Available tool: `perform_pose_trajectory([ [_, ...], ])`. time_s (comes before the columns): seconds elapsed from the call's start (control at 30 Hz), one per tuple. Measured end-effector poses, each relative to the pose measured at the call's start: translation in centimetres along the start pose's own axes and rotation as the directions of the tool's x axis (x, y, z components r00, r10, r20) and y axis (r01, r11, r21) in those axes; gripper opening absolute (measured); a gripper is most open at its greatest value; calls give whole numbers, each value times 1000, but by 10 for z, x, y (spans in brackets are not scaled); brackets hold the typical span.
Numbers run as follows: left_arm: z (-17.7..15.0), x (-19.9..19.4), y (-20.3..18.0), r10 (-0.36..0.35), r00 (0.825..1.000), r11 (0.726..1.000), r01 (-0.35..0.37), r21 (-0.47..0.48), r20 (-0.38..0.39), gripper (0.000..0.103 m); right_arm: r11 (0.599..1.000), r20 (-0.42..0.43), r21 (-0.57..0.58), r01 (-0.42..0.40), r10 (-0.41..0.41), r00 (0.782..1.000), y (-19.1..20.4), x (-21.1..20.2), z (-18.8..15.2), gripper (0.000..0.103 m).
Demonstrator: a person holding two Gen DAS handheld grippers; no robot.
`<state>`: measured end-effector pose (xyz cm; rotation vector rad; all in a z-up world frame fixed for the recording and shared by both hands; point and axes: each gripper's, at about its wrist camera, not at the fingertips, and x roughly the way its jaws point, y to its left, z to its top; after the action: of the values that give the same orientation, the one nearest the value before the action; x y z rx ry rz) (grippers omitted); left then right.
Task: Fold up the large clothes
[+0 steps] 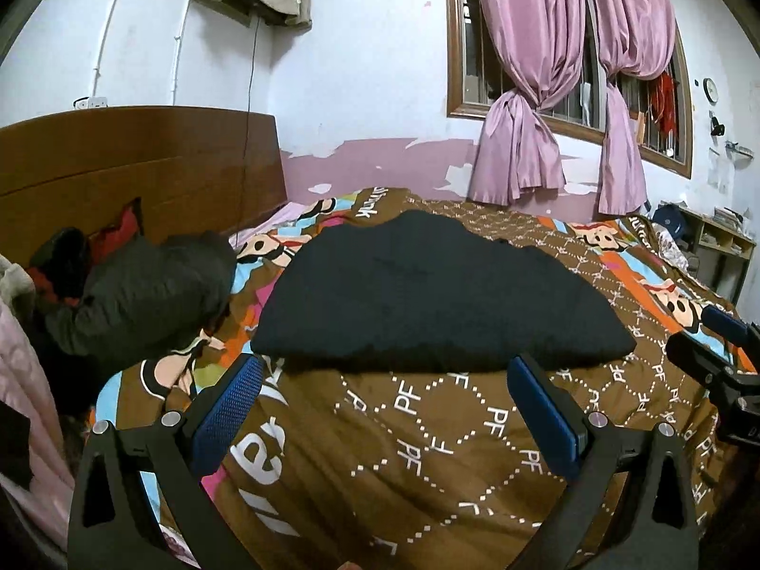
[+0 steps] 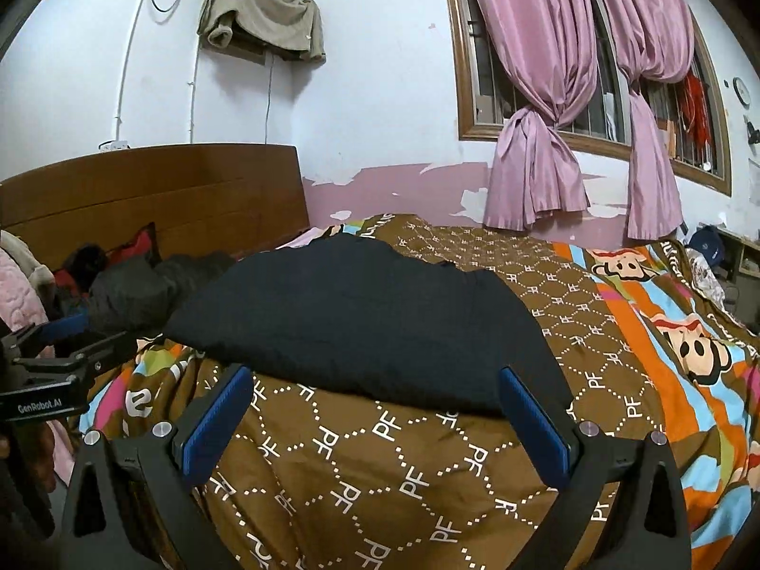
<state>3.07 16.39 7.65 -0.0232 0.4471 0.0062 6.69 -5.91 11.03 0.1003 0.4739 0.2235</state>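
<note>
A large black garment (image 1: pixel 427 294) lies folded flat on the brown patterned bedspread (image 1: pixel 427 451); it also shows in the right wrist view (image 2: pixel 361 323). My left gripper (image 1: pixel 387 370) is open and empty, just short of the garment's near edge. My right gripper (image 2: pixel 375 380) is open and empty, its right finger at the garment's near right corner. The right gripper shows at the right edge of the left wrist view (image 1: pixel 712 351). The left gripper shows at the left edge of the right wrist view (image 2: pixel 52 356).
A dark grey jacket (image 1: pixel 142 294) and red and pink clothes (image 1: pixel 23 356) are piled at the left by the wooden headboard (image 1: pixel 142 166). Pink curtains (image 1: pixel 546 95) hang over a window behind the bed. A shelf (image 1: pixel 722 242) stands at the far right.
</note>
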Motion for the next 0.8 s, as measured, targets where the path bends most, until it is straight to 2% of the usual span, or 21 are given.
perform_pose_trajectory([
  [0.8,-19,4,-2,9,1000,1000,-9,25,-24,101,1000,-24,12,8,-7,1000,-2,5,-5,103],
])
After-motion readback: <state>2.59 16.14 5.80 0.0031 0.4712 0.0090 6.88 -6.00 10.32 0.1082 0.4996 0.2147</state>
